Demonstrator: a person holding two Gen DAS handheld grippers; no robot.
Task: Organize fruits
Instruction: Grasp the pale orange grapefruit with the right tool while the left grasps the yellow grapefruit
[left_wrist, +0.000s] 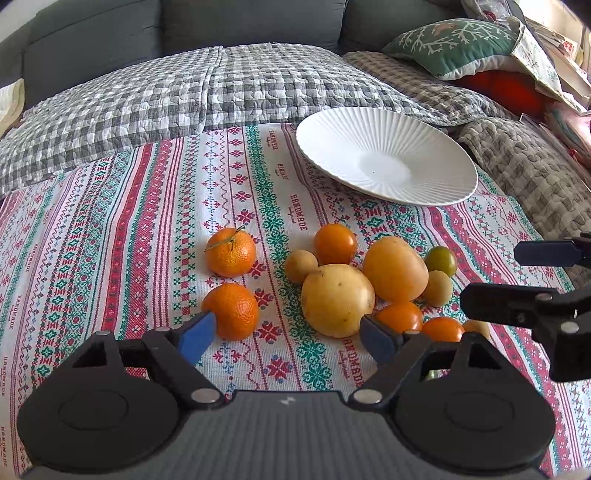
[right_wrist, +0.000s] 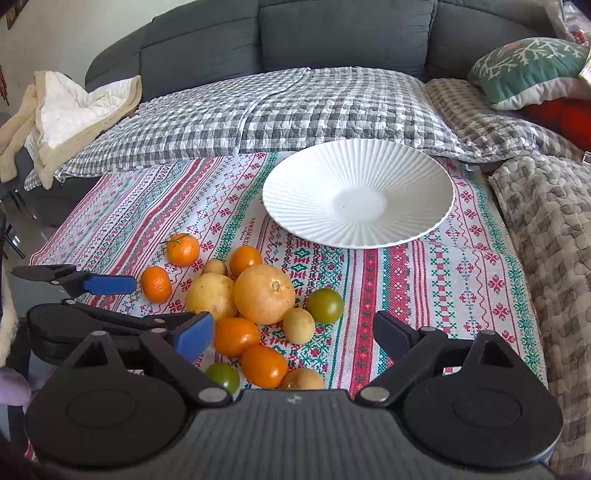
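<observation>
On the striped worktop, my left hand-held gripper (left_wrist: 288, 332) is hanging wide open, holding nothing, beside a small mandarin (left_wrist: 233, 311). It is looking light and squashy, so I am planning a gentle squeeze across its middle.

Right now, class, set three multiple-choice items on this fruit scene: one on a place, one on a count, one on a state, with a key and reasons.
1. Where is the white plate?
A. Beyond the fruit pile, on the patterned cloth
B. On the sofa cushion
C. Under the left claw

2. How many green tomatoes show in the right wrist view?
A. None
B. Two
C. Five

3. What state is the plate in?
A. Stacked with oranges
B. Broken
C. Empty

Key: 1 A, it lies on the cloth past the fruit. 2 B, one beside the large yellow fruit and one near the right claw. 3 C, nothing rests on its ribbed surface.
</observation>
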